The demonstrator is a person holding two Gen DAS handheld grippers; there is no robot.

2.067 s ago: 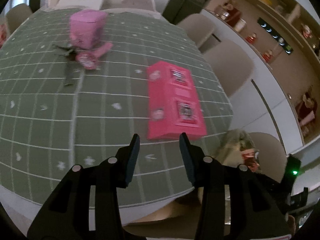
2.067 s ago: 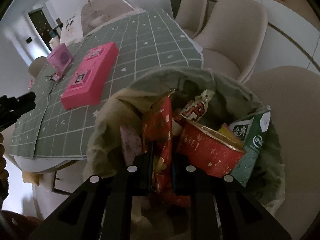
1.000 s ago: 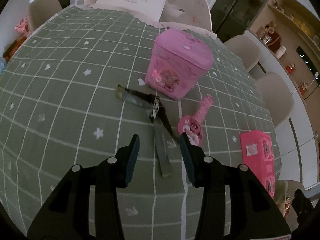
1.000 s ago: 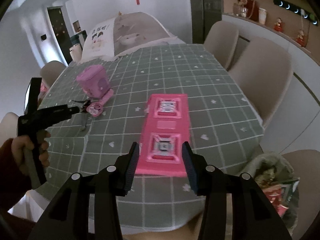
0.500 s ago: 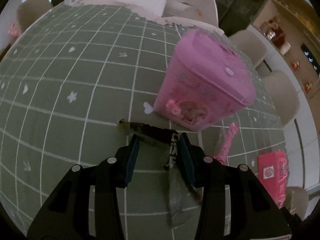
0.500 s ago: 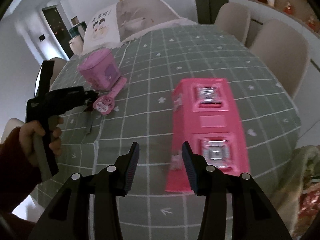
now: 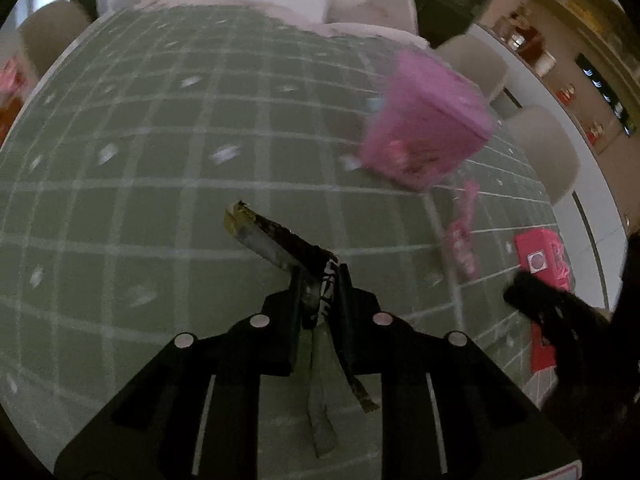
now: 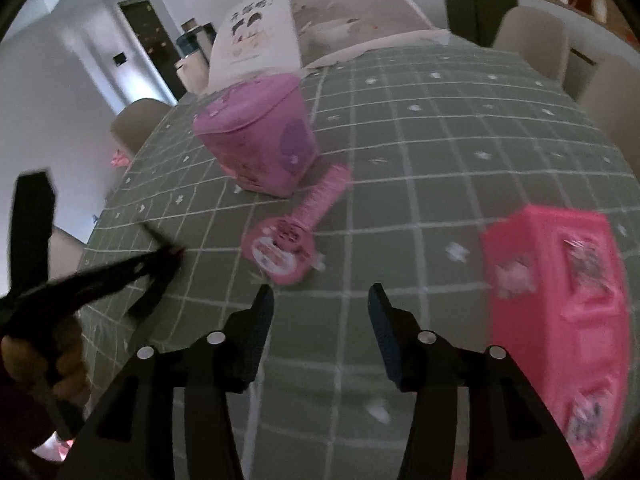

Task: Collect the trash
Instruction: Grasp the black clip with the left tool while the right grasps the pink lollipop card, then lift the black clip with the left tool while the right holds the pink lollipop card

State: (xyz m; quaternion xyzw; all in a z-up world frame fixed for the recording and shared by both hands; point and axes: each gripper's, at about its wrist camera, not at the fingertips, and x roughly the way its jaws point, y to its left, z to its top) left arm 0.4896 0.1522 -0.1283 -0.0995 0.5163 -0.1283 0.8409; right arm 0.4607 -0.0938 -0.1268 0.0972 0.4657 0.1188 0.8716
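The left hand-held gripper (image 7: 319, 280) had just closed its jaws on the dark crumpled wrapper (image 7: 280, 244), now pinched and lifted off the green checked tabletop (image 7: 160, 160), so we judged one piece of trash ready for binning. The right hand-held gripper (image 8: 321, 300) had just been widening, jaws apart and empty. We counted one wrapper, one pink tub (image 8: 256, 136), one pink hand mirror (image 8: 296, 232), one pink box (image 8: 560, 300).

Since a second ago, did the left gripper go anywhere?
Yes. The left gripper slid across the green checked tablecloth toward the pink tin, reached the dark wrapper, and its jaws have just been closing on it.
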